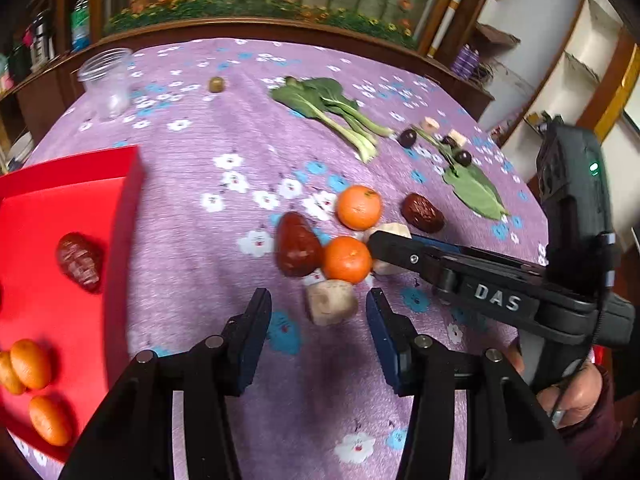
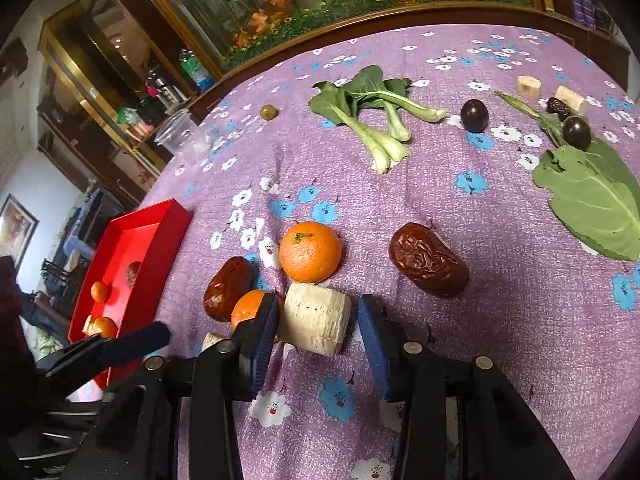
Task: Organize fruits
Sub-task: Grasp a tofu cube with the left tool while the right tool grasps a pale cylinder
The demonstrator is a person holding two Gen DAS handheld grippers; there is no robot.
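A red tray (image 1: 120, 208) at the left holds a red date (image 1: 79, 262) and three small oranges (image 1: 30, 364). On the purple cloth lie two oranges (image 1: 359, 207) (image 1: 347, 259), two red dates (image 1: 297, 245) (image 1: 422, 213) and banana pieces. My left gripper (image 1: 319, 308) is open, just short of a banana piece (image 1: 331, 302). My right gripper (image 2: 318, 318) is open with its jaws on either side of another banana piece (image 2: 314, 318), the left pad touching it. The right gripper also shows in the left wrist view (image 1: 376, 242).
Bok choy (image 1: 332, 108), a green leaf (image 2: 592, 200), dark plums (image 2: 474, 115) (image 2: 577, 132), banana slices (image 2: 529, 86), a green olive-like fruit (image 1: 216, 84) and a clear plastic cup (image 1: 107, 80) lie farther back. A wooden cabinet edges the table.
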